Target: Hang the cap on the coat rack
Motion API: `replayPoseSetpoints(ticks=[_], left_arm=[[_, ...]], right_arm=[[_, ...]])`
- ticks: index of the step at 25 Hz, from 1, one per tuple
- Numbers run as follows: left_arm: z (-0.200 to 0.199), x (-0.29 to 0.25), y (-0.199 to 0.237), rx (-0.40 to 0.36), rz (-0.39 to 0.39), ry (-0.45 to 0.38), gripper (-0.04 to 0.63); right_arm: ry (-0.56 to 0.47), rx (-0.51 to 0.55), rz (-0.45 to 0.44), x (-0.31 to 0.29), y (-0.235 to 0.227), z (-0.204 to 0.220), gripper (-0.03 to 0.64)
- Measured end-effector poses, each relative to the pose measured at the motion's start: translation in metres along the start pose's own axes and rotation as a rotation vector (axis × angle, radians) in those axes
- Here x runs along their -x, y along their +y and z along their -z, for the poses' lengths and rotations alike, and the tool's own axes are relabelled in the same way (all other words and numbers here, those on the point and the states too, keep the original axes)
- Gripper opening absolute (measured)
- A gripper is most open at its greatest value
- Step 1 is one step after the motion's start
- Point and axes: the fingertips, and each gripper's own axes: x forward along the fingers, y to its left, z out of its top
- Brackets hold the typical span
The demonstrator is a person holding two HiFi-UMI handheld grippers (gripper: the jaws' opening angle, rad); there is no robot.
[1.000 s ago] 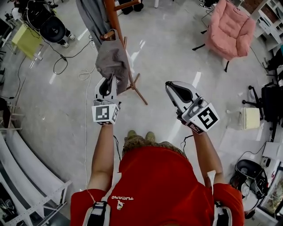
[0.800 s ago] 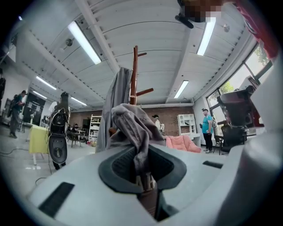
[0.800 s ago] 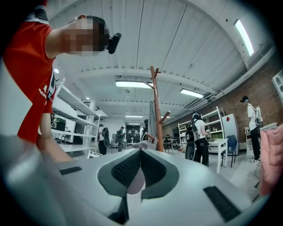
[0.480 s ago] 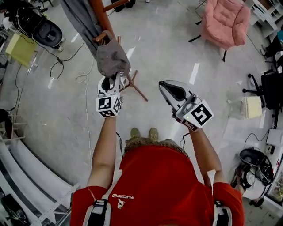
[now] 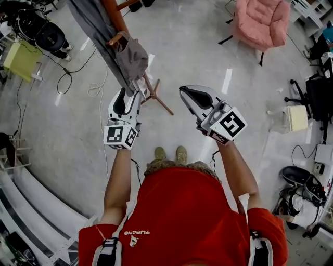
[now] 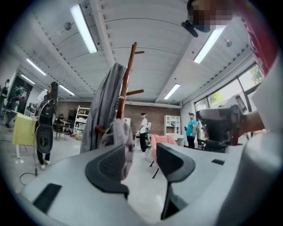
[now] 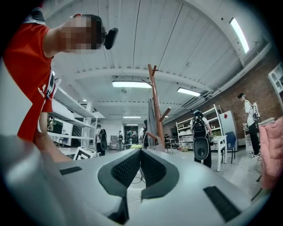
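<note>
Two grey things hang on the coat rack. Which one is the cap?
The cap is the small bunched one on the short lower peg. The other is a long grey garment draped down the coat rack.

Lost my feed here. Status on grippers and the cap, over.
Left gripper opening, nothing gripped. Right gripper shut, empty. Cap hangs on coat rack peg. Nothing in the way.

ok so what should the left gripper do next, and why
Probably draw the left gripper straight back from the cap. The cap hangs from a peg of the coat rack, and the jaws are opening with no pad pressing on it, so the release looks done.
</note>
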Motion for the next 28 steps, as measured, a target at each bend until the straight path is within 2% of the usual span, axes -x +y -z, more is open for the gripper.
replayPoseSetpoints(ticks=[5, 11, 16, 20, 28], left_arm=[[-0.076, 0.018, -0.042, -0.048, 0.113, -0.116, 0.094], [-0.125, 0.035, -0.056, -0.092, 0.132, -0.196, 0.017], [-0.139, 0.04, -0.059, -0.11, 0.119, -0.222, 0.009], [-0.134, 0.039, -0.056, -0.092, 0.122, -0.215, 0.009], [-0.125, 0.035, -0.055, -0.079, 0.129, -0.213, 0.008]], right_arm=[[-0.058, 0.012, -0.01, -0.014, 0.003, -0.019, 0.023], [-0.141, 0.028, -0.024, -0.024, 0.017, -0.042, 0.023], [-0.155, 0.046, -0.016, -0.023, 0.025, -0.051, 0.023], [-0.183, 0.061, 0.003, -0.023, 0.026, -0.053, 0.023], [-0.168, 0.067, 0.011, -0.028, 0.025, -0.051, 0.023]])
